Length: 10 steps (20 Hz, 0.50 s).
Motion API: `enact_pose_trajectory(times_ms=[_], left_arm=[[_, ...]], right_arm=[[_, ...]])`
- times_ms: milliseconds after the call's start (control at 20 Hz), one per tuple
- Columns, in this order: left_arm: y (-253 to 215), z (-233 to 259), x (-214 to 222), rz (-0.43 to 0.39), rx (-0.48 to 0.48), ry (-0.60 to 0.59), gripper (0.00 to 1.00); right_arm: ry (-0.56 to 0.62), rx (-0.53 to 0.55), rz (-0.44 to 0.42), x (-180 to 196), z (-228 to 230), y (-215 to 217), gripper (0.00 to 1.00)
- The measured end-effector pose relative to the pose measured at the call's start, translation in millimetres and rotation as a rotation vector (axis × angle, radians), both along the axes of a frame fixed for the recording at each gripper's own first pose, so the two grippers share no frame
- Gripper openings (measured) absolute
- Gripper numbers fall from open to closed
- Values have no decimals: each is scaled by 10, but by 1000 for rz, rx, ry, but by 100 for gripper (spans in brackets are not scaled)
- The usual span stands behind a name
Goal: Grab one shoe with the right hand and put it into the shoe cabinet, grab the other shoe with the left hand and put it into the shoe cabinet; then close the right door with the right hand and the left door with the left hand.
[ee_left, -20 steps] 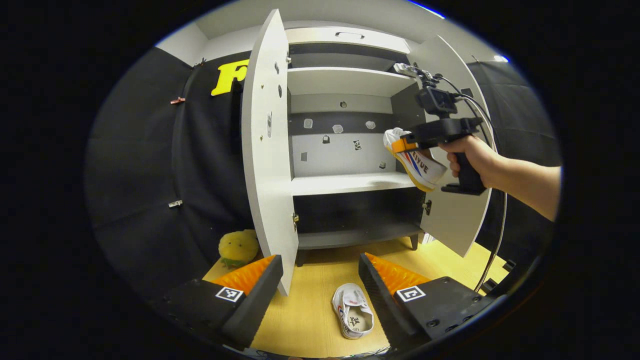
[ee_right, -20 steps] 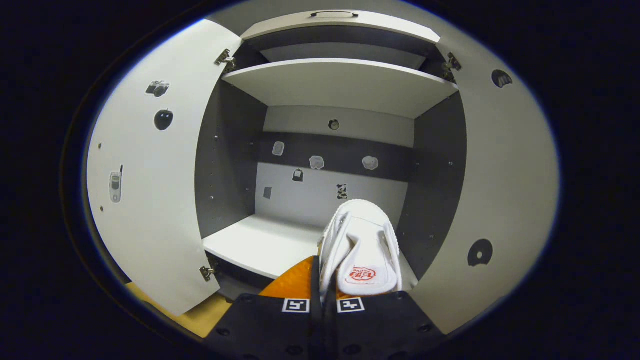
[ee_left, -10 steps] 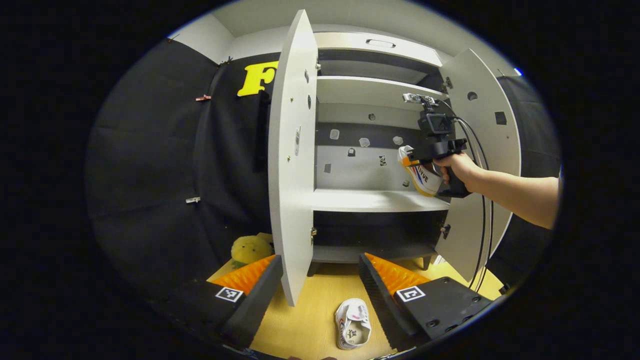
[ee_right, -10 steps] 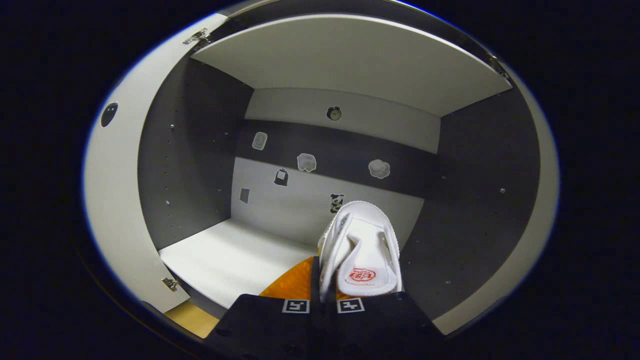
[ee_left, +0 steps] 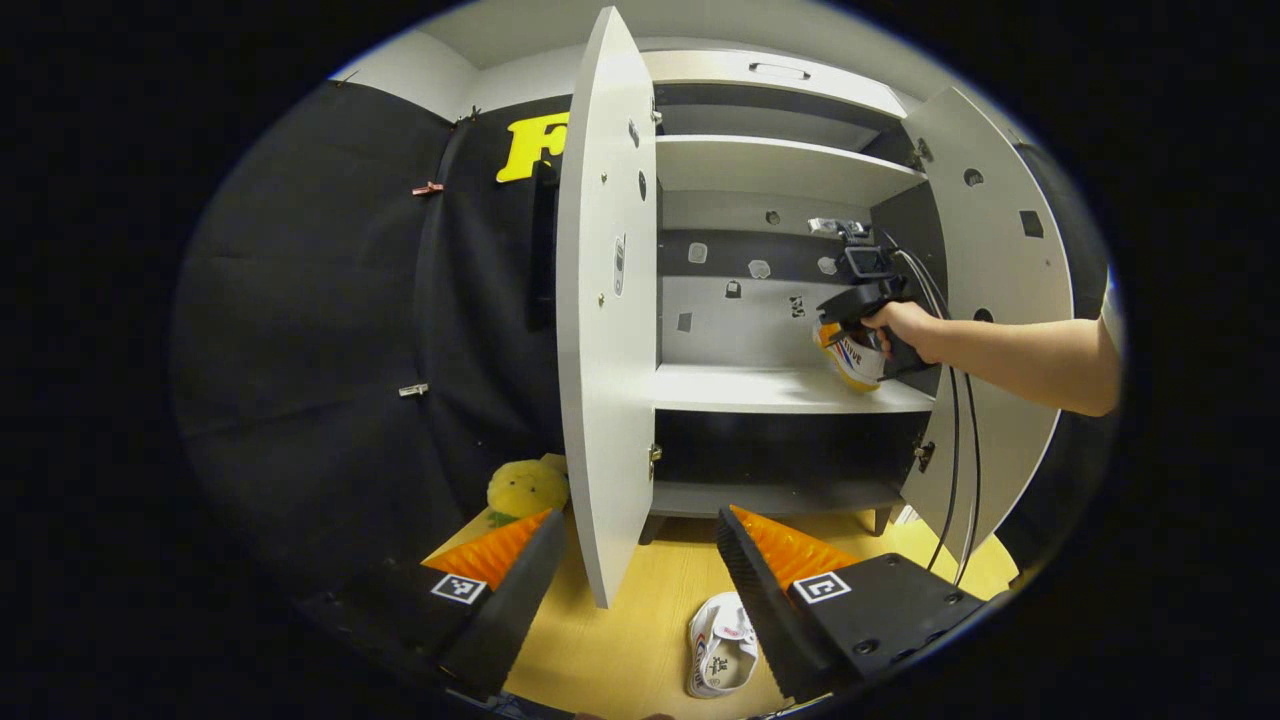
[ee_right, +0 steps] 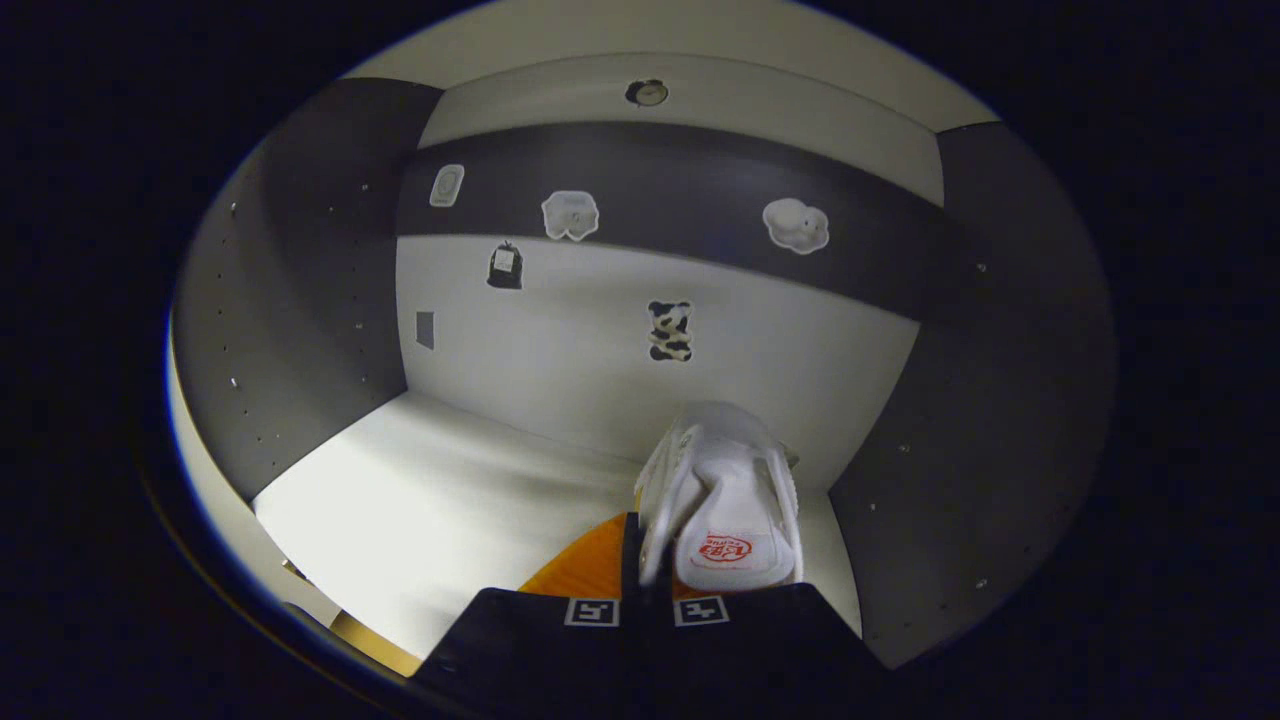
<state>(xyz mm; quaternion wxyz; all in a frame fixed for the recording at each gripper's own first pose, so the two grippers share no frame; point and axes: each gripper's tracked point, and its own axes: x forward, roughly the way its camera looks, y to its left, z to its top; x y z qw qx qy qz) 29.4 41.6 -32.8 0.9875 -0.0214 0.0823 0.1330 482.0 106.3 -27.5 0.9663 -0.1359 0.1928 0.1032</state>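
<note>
The right tool (ee_right: 647, 590) is pinching one white shoe (ee_right: 722, 500) by its heel end, toe pointing at the back wall, so it can go in nose first. It hangs over the right rear corner of the cabinet's middle shelf (ee_right: 440, 500), close to the right side wall; whether the sole already touches the shelf I cannot tell. In the left gripper view a hand (ee_left: 905, 325) carries that tool well inside the shoe cabinet (ee_left: 780, 170). The left tool (ee_left: 640, 590) is spread and holds nothing, low over the floor. The other shoe (ee_left: 722, 655) lies on the floor just in front of it, below the open left door (ee_left: 600, 300).
</note>
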Motion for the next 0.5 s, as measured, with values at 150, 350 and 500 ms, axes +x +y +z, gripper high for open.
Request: enact_pose_trajectory(times_ms=[150,350,500], left_arm=[[-44,38,13,4,16,-3,95],[-111,53,-23,-3,35,-5,95],[-147,46,-52,-9,28,-9,95]], right_arm=[[45,-13,-13,59,-154,46,5],[125,46,-60,27,-260,81,7],[157,46,-60,-111,-278,69,29]])
